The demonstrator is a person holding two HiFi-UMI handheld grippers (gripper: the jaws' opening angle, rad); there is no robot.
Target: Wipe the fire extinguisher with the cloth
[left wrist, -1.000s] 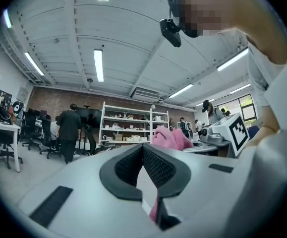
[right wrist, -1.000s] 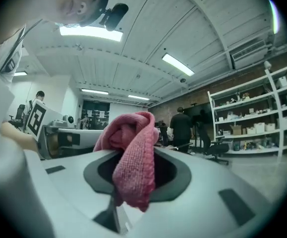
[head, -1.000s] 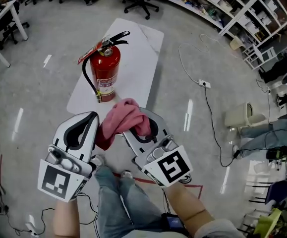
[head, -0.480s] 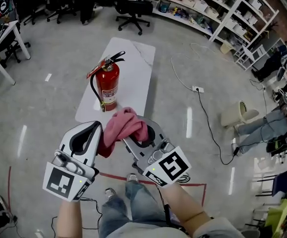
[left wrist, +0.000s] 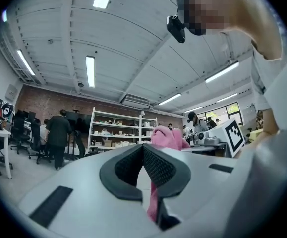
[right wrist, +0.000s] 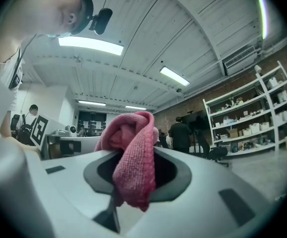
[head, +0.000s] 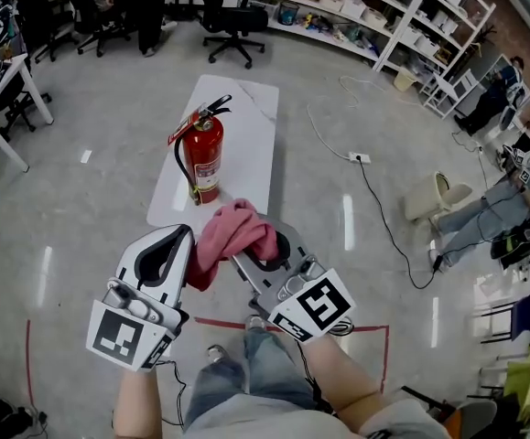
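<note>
Both tools together: my left tool and right tool each clamp the pink knitted cloth. Red cylindrical fire extinguisher upright at 12 o'clock on white floor panel.

The fire extinguisher is red, with black hose and handle and a pale label. The cloth is pink. The slab is white, faintly grey-veined. The floor is grey, with a red tape line. The left gripper and right gripper have white shells, black pads and black-and-white square markers.
</note>
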